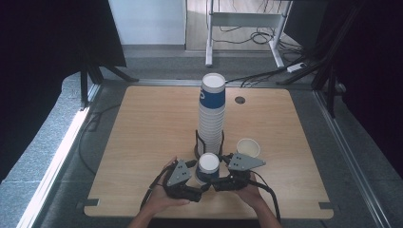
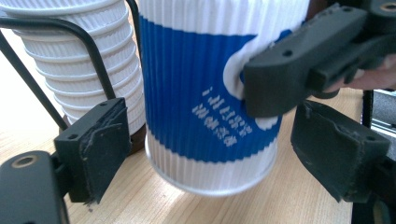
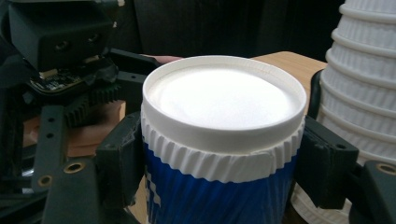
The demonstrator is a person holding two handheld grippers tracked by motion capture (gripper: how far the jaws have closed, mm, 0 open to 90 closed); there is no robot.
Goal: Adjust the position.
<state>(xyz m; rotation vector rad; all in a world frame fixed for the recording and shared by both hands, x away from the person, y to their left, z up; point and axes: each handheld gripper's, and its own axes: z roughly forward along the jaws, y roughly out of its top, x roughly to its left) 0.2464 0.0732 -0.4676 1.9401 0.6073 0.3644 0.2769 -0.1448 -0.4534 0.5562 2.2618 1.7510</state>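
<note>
Between the two grippers, near the table's front edge, stands an inverted blue-and-white paper cup, its ribbed sleeve and white base uppermost. The right gripper is clamped on it: in the right gripper view the black pads press against both sides of the cup just under its white rim band. The cup leans slightly, its lower edge tipped off the wooden table on one side as seen in the left gripper view.

The left gripper has its jaws apart, one on either side of the cup's lower part; neither of its pads touches the cup wall, and a gap shows on both sides. One jaw of the right gripper crosses in front of the cup higher up, above the left gripper's far jaw.

Just beyond both grippers, away from the person, a tall stack of the same paper cups rises upside down inside a black wire holder; it stands just beside the held cup, with the holder's wire bending around the stack's ribbed rims. Beyond the right gripper and to its outer side, a single cup stands open end up on the table, apart from the stack.
</note>
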